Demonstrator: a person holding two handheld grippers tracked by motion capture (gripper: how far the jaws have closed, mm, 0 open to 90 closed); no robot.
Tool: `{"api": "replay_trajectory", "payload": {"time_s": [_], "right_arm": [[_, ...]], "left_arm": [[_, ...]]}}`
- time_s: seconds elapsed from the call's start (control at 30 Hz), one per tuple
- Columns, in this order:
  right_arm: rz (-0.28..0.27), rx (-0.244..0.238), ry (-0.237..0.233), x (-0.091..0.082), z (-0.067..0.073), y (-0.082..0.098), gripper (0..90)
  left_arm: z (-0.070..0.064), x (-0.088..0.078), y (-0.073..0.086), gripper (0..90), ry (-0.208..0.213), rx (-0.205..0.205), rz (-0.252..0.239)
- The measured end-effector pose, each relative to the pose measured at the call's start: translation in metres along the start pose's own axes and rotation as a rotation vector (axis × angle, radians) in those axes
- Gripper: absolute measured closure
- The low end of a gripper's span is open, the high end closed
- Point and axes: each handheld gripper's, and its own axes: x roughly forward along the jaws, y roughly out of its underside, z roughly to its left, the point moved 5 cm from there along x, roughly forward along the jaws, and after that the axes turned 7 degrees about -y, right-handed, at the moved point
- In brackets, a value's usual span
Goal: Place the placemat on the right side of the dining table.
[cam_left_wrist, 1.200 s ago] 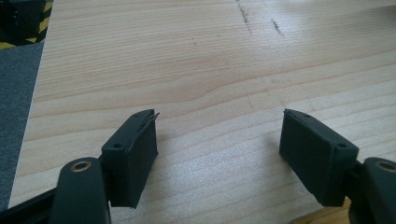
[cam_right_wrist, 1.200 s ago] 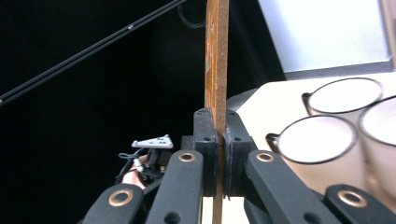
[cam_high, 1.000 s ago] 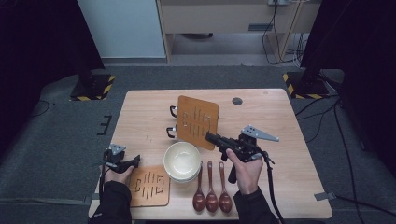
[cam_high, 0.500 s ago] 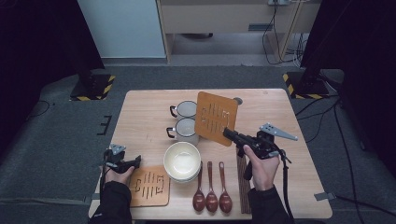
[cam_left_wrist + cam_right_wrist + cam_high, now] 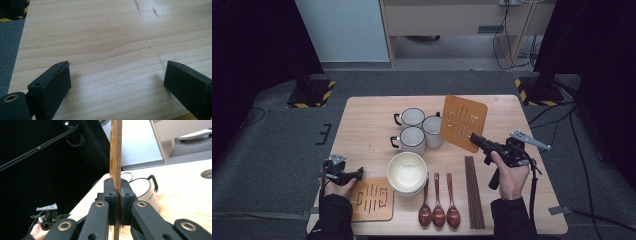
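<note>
The table (image 5: 362,112) carries a setting in the making: three white mugs (image 5: 413,118) clustered at centre, a cream bowl (image 5: 407,172) nearer the person, three wooden spoons (image 5: 439,210) and a bundle of dark chopsticks (image 5: 474,192) along the near edge.

The biggest change is the slotted wooden trivet (image 5: 462,122) in the air. A second ago it hung over the middle of the table and hid the mugs; now it has been carried to the right, so all three mugs stand uncovered. The right gripper (image 5: 476,141) has its jaws pinched tight on the trivet's lower right corner; in the right gripper view the board (image 5: 116,150) stands on edge, clamped between the two pads. It is held tilted above the table right of the mugs, seemingly clear of the wood, so it probably heads for a spot on the right side.

A second trivet (image 5: 372,200) lies flat at the near left corner. The left gripper (image 5: 354,175), just left of it, has just been opening; its jaws stand wide over bare wood with nothing between them, which suggests that trivet is already placed and released.
</note>
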Motion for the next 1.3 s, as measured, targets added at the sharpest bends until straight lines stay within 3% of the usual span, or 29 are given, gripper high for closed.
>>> {"api": "replay_trajectory", "payload": {"time_s": [0.7, 1.3], "right_arm": [[0.013, 0.022, 0.091, -0.023, -0.038, -0.01, 87.1], [0.026, 0.049, 0.183, -0.053, -0.073, -0.005, 87.1]], "left_arm": [[0.0, 0.0, 0.0, 5.7, -0.001, -0.002, 0.001], [0.0, 0.0, 0.0, 5.7, -0.001, -0.002, 0.001]]}}
